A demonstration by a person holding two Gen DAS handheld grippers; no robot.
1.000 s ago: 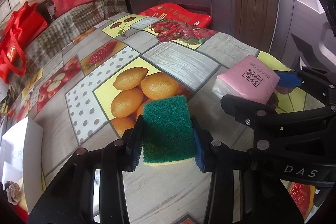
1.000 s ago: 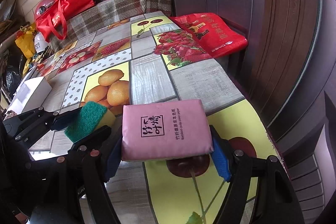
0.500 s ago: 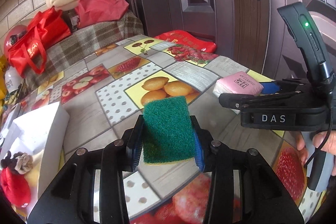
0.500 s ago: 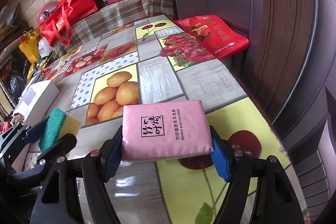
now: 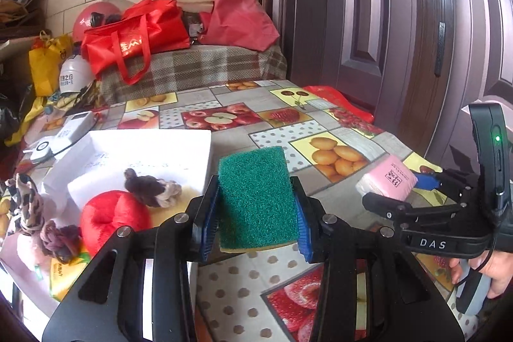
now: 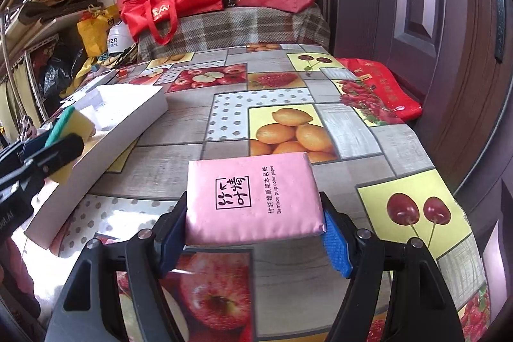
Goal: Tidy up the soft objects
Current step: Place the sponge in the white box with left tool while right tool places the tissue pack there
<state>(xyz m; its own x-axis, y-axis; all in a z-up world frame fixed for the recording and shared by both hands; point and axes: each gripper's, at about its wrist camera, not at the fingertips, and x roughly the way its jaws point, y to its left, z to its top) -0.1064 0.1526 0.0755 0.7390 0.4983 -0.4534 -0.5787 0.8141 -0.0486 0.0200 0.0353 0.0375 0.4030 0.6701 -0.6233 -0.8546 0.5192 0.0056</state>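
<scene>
left gripper (image 5: 255,202): fingers clamped on the green sponge (image 5: 256,197), held up off the surface (image 5: 288,114), right beside the white box (image 5: 154,149)
right gripper (image 6: 253,225): fingers squeezing the pink tissue pack (image 6: 253,201), also in the air
box: scrunchies (image 5: 150,186) and a red soft thing (image 5: 109,218) inside

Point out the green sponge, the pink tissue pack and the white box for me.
green sponge (image 5: 256,197), left wrist view, middle of its green scouring face.
pink tissue pack (image 6: 251,201), right wrist view, centre of its printed top.
white box (image 5: 166,138), left wrist view, far rim.
</scene>
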